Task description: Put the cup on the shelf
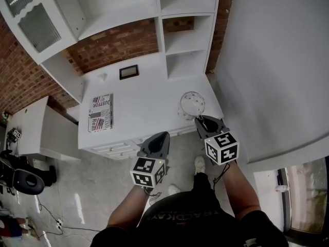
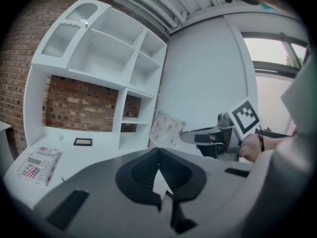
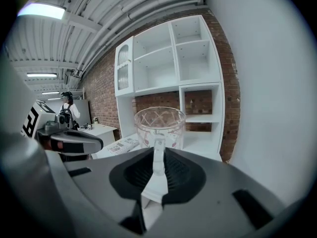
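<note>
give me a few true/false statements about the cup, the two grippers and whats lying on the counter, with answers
1. The right gripper is shut on the handle of the clear cup. True.
2. The cup already stands in a shelf compartment. False: it is at the right gripper, over the right end of the counter, outside every compartment.
3. The left gripper grips the magazine. False: its jaws are together on nothing, and the magazine lies flat on the left part of the counter.
4. A small dark frame lies on the counter between the magazine and the shelves. True.
</note>
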`<state>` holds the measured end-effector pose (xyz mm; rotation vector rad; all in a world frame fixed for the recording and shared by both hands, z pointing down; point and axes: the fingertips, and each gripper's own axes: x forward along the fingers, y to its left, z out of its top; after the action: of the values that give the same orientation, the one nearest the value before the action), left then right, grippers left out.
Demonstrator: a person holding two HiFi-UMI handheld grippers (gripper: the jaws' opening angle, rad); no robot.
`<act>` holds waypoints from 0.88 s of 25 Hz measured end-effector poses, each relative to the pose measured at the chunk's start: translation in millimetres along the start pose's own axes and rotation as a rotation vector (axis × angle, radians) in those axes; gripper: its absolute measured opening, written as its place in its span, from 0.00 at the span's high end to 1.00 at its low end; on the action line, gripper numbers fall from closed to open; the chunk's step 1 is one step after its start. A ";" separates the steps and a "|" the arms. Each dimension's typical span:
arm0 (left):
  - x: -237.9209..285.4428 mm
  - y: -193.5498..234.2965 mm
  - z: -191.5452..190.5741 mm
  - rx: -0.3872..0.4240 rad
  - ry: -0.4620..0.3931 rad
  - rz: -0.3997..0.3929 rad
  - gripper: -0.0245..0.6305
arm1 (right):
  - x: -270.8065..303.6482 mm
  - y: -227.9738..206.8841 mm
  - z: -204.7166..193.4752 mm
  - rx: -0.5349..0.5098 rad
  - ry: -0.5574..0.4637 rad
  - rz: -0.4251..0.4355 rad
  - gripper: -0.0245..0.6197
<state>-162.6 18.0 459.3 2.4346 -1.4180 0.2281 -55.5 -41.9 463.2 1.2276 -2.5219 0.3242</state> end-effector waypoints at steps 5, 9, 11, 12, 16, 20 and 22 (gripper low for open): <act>20.5 5.9 5.6 -0.006 -0.005 0.021 0.96 | 15.8 -18.0 5.6 -0.011 0.004 0.021 0.90; 44.0 8.2 13.0 -0.009 -0.002 0.037 0.96 | 29.8 -40.4 13.0 -0.022 0.011 0.038 0.90; 57.8 9.7 17.6 -0.012 -0.003 0.047 0.96 | 37.8 -53.1 16.8 -0.026 0.013 0.048 0.90; 65.0 10.2 20.4 -0.013 -0.003 0.051 0.96 | 41.9 -59.7 19.3 -0.028 0.013 0.053 0.90; 93.2 11.4 31.8 -0.016 -0.004 0.067 0.96 | 57.9 -86.0 29.1 -0.035 0.017 0.073 0.90; 123.3 14.0 41.9 -0.016 -0.010 0.090 0.96 | 75.8 -116.5 36.8 -0.042 0.017 0.091 0.90; 138.0 16.2 46.2 -0.018 -0.014 0.105 0.96 | 85.4 -130.9 41.1 -0.048 0.017 0.103 0.90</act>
<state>-109.0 -118.3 459.2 2.3542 -1.5497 0.2214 -8.8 -196.6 465.9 1.0753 -2.5683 0.2950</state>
